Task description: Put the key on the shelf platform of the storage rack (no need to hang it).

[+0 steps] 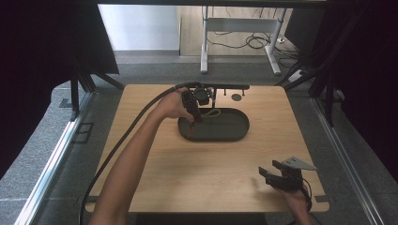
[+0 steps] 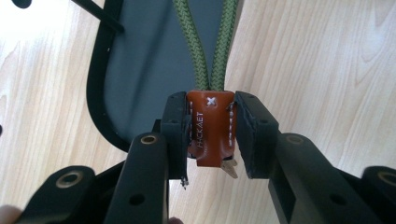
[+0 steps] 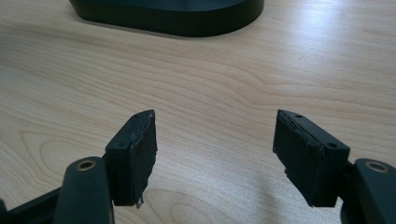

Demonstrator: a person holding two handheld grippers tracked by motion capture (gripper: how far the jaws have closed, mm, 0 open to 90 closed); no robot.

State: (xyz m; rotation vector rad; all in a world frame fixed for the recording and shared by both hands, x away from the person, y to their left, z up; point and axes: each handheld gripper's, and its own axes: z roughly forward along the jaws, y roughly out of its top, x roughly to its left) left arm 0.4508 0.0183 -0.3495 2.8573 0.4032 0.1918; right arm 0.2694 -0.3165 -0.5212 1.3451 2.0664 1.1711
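Up at about twelve o'clock on the wooden surface (image 1: 155, 178), the left gripper (image 2: 211, 133) is clamped on a brown leather tab (image 2: 211, 126), its pads pressing both sides. From the tab a green braided cord (image 2: 194, 51) runs away in two strands over the dark oval tray (image 1: 241, 129), and a small metal piece pokes out below the leather. Over at five o'clock, near the front edge, the right gripper (image 3: 215, 158) hovers with its jaws spread wide and nothing between them, well apart from the tray.
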